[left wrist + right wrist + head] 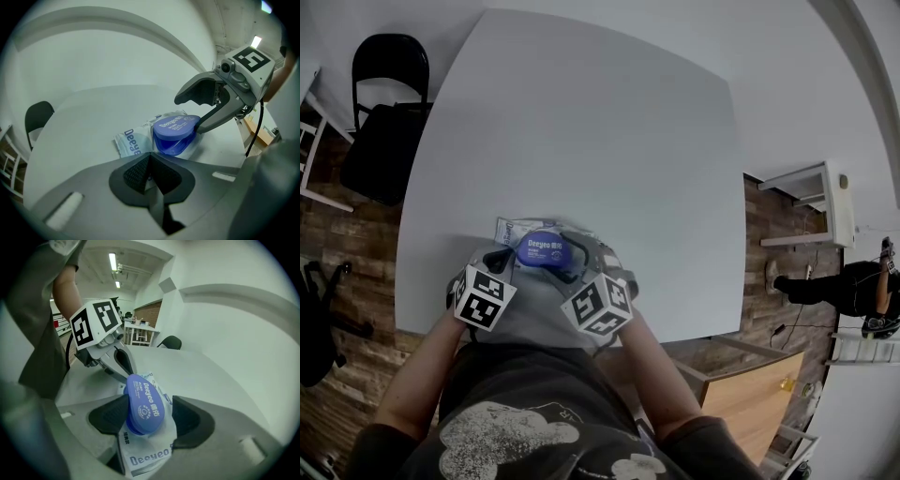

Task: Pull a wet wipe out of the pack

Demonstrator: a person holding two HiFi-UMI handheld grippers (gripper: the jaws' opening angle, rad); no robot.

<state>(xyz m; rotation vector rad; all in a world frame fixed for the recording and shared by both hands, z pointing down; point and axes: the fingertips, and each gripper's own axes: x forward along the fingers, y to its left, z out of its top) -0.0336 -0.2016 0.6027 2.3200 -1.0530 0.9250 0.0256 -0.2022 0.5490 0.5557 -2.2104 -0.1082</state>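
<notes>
We've got the wipes pack [512,231] lying on the white tabletop [581,122], close to the near edge, right in front of us. Our left gripper [149,161] has its jaws pressed together at the pack's left end; can't tell if they're pinching the wrapper. Our right gripper [144,417] has its jaws wide, with the blue lid [144,401] between them, clear of one pad.
</notes>
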